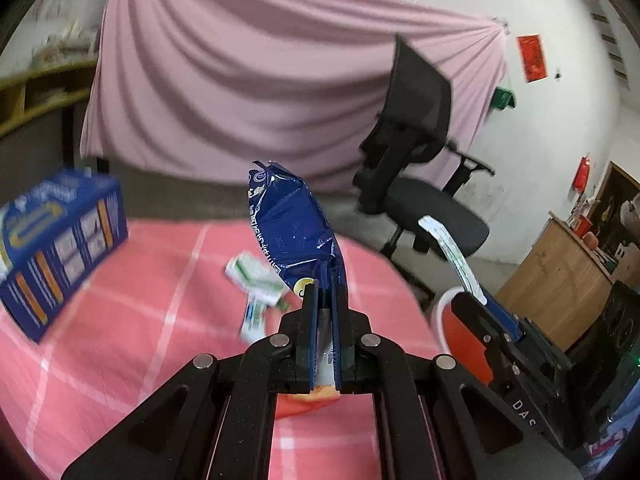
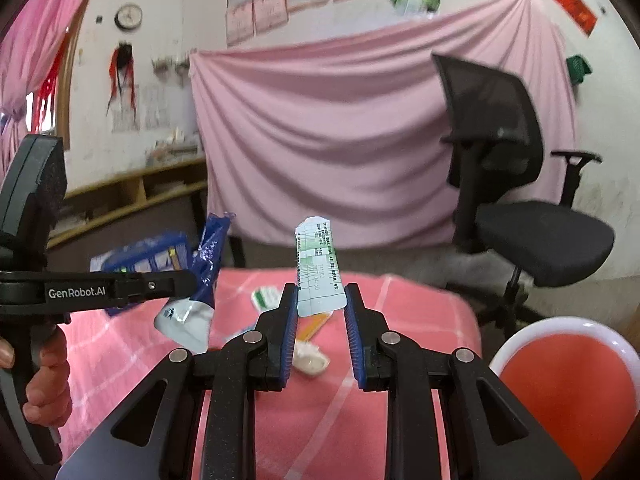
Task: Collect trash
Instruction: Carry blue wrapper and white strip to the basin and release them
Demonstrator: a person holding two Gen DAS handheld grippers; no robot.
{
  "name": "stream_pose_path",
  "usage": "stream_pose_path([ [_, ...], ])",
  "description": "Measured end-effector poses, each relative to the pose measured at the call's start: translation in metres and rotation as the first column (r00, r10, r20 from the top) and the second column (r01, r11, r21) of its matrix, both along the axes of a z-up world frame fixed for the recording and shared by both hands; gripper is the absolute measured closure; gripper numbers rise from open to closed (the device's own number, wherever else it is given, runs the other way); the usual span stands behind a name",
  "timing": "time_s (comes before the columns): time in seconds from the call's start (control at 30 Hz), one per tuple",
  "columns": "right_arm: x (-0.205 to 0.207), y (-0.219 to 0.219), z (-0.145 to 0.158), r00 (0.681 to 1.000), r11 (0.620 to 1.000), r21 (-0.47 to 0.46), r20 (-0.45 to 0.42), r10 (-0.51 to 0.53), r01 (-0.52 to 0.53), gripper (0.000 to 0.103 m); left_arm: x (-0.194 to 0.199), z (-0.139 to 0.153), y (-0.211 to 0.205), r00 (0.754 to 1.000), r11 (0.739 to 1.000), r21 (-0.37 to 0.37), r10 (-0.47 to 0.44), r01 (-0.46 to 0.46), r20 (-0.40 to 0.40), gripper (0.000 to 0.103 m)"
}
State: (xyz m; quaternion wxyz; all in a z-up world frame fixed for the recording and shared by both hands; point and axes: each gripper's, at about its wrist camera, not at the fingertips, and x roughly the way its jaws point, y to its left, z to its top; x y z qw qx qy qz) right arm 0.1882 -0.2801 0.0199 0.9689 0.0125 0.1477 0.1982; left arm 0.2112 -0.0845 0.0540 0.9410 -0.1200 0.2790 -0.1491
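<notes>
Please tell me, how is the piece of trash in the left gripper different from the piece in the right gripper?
The blue wrapper in the left gripper is dark, shiny and crumpled; the white sachet in the right gripper is pale, flat and printed with green. The blue wrapper looks bigger and is pinched tightly; the white sachet sits between wider-set fingers. Both stand upright, lifted above the pink tablecloth.

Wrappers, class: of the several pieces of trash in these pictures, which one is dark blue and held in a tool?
The crumpled blue snack wrapper, clamped upright in the left tool. The other held piece, a blister strip in the right tool, is white and green.
</notes>
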Motion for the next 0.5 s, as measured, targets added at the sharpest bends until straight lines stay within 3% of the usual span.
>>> stream_pose_path([
  [0.27, -0.026, -0.032, 0.021, 0.983, 0.994, 0.072, 0.156, -0.095, 0.084, 0.082, -0.036, 0.023, -0.036, 0.975, 0.996, 0.091, -0.019, -0.002, 0.223, 0.099],
  [0.5, -0.04, -0.061, 0.03, 0.955, 0.977, 0.119, 0.22, -0.2, 0.177, 0.082, -0.047, 0.027, -0.079, 0.943, 0.988, 0.146, -0.088, 0.043, 0.322, 0.099],
])
